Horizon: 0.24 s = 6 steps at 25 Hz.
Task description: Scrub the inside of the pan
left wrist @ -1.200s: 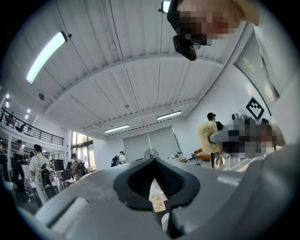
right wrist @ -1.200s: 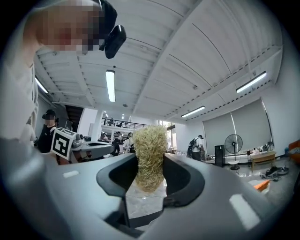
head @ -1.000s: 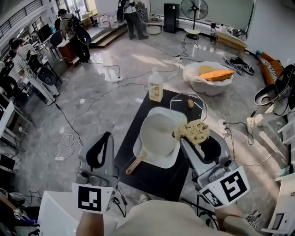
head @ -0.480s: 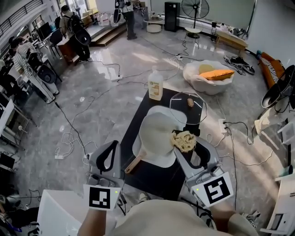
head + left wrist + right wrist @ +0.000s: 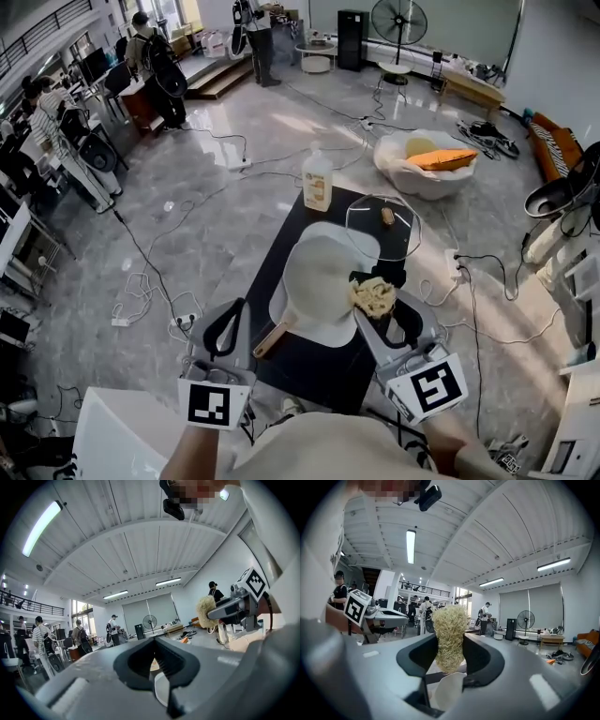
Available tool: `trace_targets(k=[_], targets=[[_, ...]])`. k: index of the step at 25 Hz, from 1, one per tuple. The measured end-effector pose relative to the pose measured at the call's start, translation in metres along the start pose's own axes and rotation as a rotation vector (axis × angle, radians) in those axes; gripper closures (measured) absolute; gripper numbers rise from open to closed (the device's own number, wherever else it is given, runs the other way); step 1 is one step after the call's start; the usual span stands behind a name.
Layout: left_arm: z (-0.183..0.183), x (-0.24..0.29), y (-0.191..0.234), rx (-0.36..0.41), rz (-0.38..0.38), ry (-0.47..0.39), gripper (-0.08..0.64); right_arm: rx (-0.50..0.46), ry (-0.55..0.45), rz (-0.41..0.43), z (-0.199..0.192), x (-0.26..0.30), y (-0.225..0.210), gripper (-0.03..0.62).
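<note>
Nearest to me, both marker cubes sit just above the bottom edge of the head view. My left hand-held gripper (image 5: 228, 319) is closed with nothing in it; in its own view the two jaws meet along a thin line. It hangs over the floor just left of the black bench (image 5: 314, 361), apart from everything on it.

My right hand-held gripper (image 5: 377, 306) is clamped on a straw-coloured fibre scrubber (image 5: 450, 634), which stands up between the jaws as a tall tuft. In the head view the scrubber sits at the pan's right rim, at the near side; I cannot tell whether it touches the pan.

The cream pan (image 5: 314, 277) lies on the middle of the bench, mouth up, with its wooden handle (image 5: 272, 337) pointing back towards my left side.

Beyond the pan a glass lid (image 5: 382, 223) rests at the bench's far right corner, and a soap bottle (image 5: 317, 178) stands upright at the far left corner. Farther out on the grey floor there is a white tub with an orange cushion (image 5: 441, 157), loose cables, a standing fan (image 5: 395, 19), and people (image 5: 155, 61) at the far left.
</note>
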<state>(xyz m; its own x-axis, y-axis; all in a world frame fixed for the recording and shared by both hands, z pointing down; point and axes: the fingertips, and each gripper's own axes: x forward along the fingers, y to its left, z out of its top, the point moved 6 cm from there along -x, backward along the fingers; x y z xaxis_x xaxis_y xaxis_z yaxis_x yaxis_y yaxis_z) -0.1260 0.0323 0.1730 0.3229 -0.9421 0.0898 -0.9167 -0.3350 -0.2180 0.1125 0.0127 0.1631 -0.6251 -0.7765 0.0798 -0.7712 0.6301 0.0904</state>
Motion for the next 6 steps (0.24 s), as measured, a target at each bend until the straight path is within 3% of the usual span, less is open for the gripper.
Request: trace_targets(k=[6], targets=[[0.0001,0.0024,-0.0044,-0.001,-0.006,-0.004,0.557,-0.009,0.0,0.019,-0.0043,0.0027,0.004,0.425]])
